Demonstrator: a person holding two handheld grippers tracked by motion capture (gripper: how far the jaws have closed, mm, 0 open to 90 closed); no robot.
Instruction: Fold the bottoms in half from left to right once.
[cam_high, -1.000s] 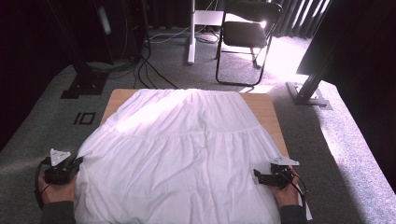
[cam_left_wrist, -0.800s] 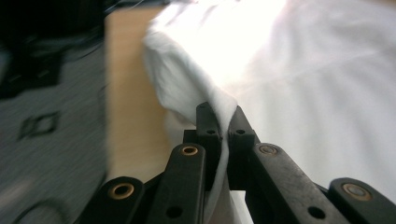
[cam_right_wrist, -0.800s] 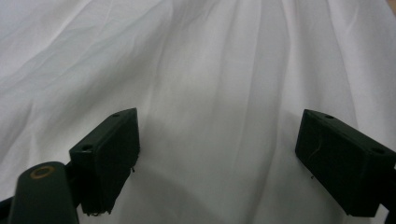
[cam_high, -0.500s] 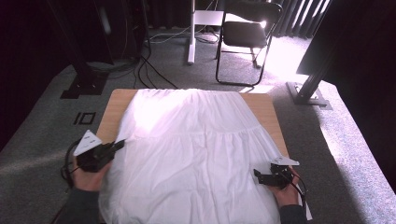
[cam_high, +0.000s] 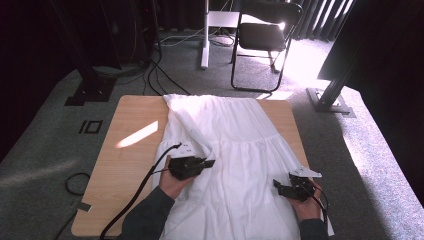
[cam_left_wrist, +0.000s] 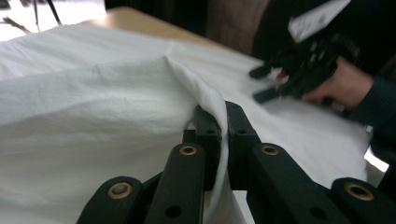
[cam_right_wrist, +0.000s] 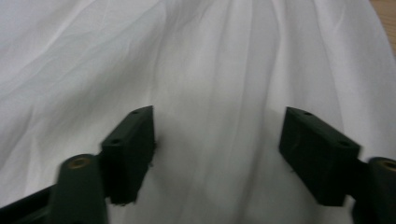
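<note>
Left fingers (cam_left_wrist: 208, 135) pinch the white cloth's (cam_left_wrist: 93, 102) edge.

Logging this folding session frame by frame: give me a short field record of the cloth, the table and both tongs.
cloth: white garment, left edge folded over toward the middle
table: wooden, left part bare
left tongs: shut on the garment's edge, over the cloth
right tongs: open above the cloth, jaws just been closing, nothing pinched
</note>
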